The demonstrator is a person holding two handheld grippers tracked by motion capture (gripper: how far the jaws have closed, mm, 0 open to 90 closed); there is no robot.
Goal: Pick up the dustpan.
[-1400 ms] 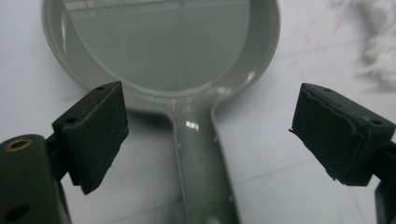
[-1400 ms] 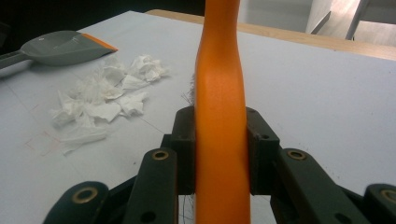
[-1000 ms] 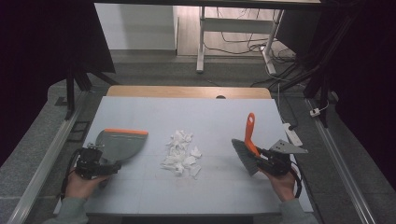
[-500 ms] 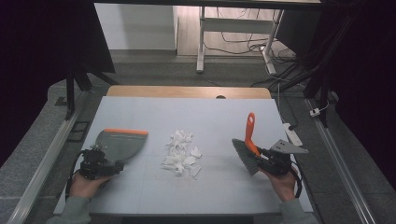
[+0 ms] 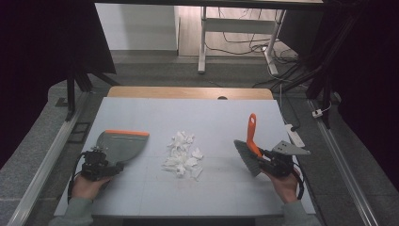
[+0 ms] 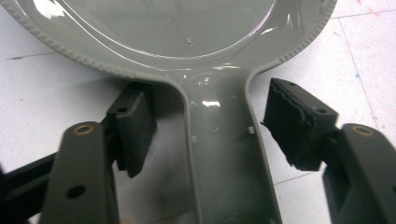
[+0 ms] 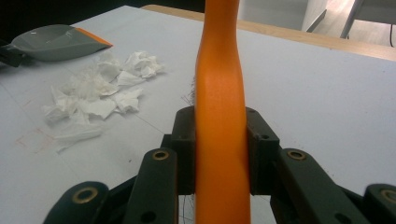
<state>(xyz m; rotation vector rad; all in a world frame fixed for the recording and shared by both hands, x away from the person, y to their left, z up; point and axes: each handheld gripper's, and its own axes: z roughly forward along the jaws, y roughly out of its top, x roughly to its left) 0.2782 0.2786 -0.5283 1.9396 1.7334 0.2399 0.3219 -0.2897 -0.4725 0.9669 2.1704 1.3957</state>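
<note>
dustpan (image 5: 120, 144): grey plastic with an orange lip, lying flat at lower left of the high view. Probably light, stiff and a bit slick, so I'd grab the narrow handle neck.
left gripper (image 6: 212, 123): jaws spread either side of that handle, pads not touching it.
brush (image 5: 251, 142): lower right, orange handle pointing up-frame, bristles low. Looks light and rigid.
right gripper (image 7: 220, 151): jaws pinching the orange handle.
paper scraps (image 5: 182, 154): crumpled white bits mid-table, between the two tools. Feather-light, they'll likely scatter if swept fast.

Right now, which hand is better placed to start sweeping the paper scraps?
Right. Its claw is shut on the brush beside the scraps; the left claw is open around the dustpan handle, not gripping.
</note>
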